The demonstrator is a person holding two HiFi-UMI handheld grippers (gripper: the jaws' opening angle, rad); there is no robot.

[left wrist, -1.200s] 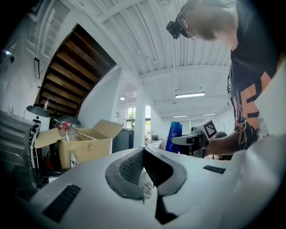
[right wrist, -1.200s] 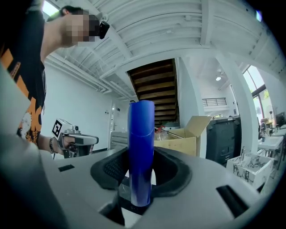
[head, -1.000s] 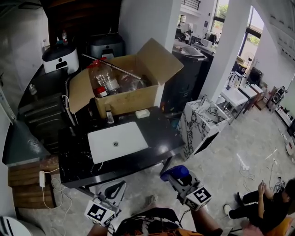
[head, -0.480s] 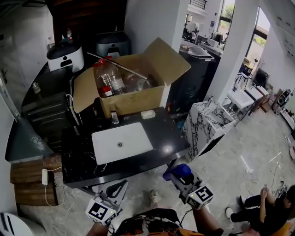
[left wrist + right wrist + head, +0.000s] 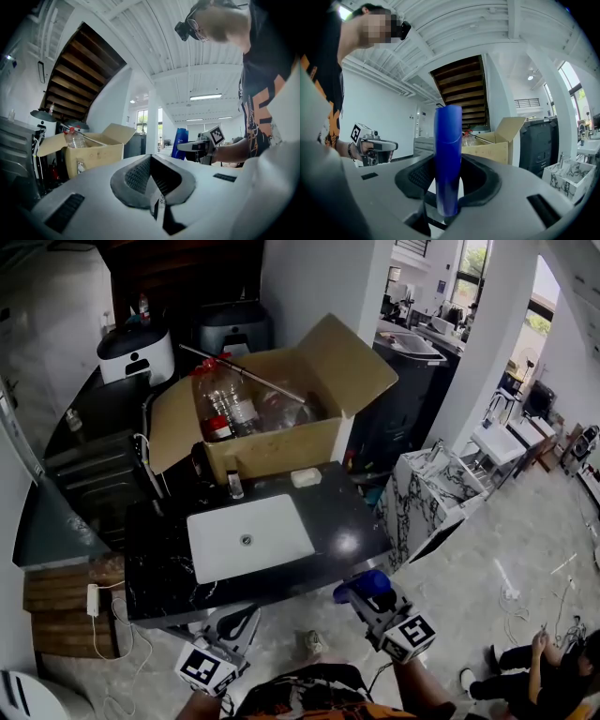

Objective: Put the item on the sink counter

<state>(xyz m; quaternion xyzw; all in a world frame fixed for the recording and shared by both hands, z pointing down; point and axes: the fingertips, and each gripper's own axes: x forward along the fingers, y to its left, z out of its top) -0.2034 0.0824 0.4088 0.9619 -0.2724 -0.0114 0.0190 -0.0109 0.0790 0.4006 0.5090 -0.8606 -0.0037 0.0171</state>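
Note:
A tall blue bottle (image 5: 447, 159) stands upright between the jaws of my right gripper (image 5: 448, 163), which is shut on it. In the head view that right gripper (image 5: 362, 592) and the blue bottle (image 5: 366, 583) hang just short of the front right edge of the black sink counter (image 5: 157, 579), whose white basin (image 5: 248, 538) is set into it. My left gripper (image 5: 241, 618) is held level below the counter's front edge, its jaws shut with nothing in them. In the left gripper view the left gripper (image 5: 151, 157) has its pads meeting.
An open cardboard box (image 5: 277, 448) with a plastic bottle (image 5: 216, 401) sits at the counter's back. A white bar (image 5: 306, 477) and a small bottle (image 5: 234, 486) lie in front of it. A marble block (image 5: 427, 495) stands right. A person (image 5: 539, 662) sits on the floor.
Both grippers have moved forward toward the sink counter, the right one still carrying the blue bottle. The counter and box now sit slightly nearer in the head view.

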